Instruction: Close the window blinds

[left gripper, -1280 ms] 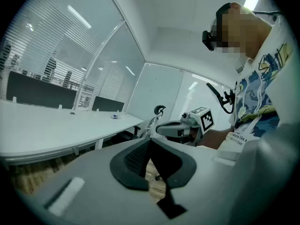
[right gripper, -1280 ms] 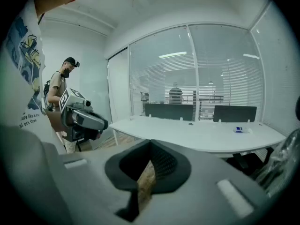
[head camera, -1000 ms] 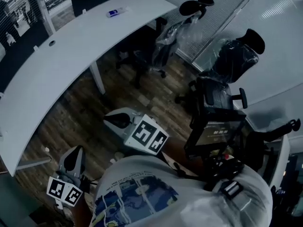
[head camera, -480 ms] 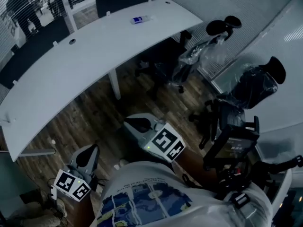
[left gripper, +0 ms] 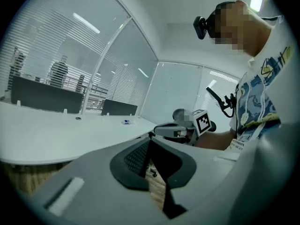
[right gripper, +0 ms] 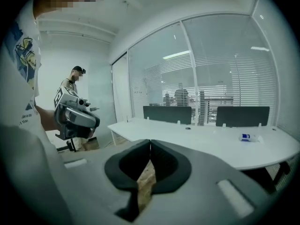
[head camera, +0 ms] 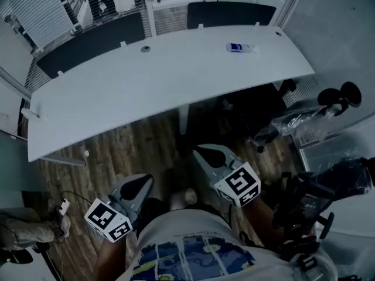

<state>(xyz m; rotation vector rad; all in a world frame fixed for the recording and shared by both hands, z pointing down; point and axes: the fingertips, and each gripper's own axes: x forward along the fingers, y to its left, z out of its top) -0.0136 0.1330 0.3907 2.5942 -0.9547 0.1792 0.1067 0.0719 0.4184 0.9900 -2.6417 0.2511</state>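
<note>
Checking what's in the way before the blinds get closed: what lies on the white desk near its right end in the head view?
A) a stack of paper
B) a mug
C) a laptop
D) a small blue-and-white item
D: a small blue-and-white item lies alone on the white desk near its right end.

White curved desk (head camera: pixel 146 86); small bottle (head camera: pixel 241 48) lying near corner.

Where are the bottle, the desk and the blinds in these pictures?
bottle (head camera: pixel 241 48), head view, on its middle.
desk (head camera: pixel 146 92), head view, on its bare top.
blinds (right gripper: pixel 215 71), right gripper view, on the slats.
</note>
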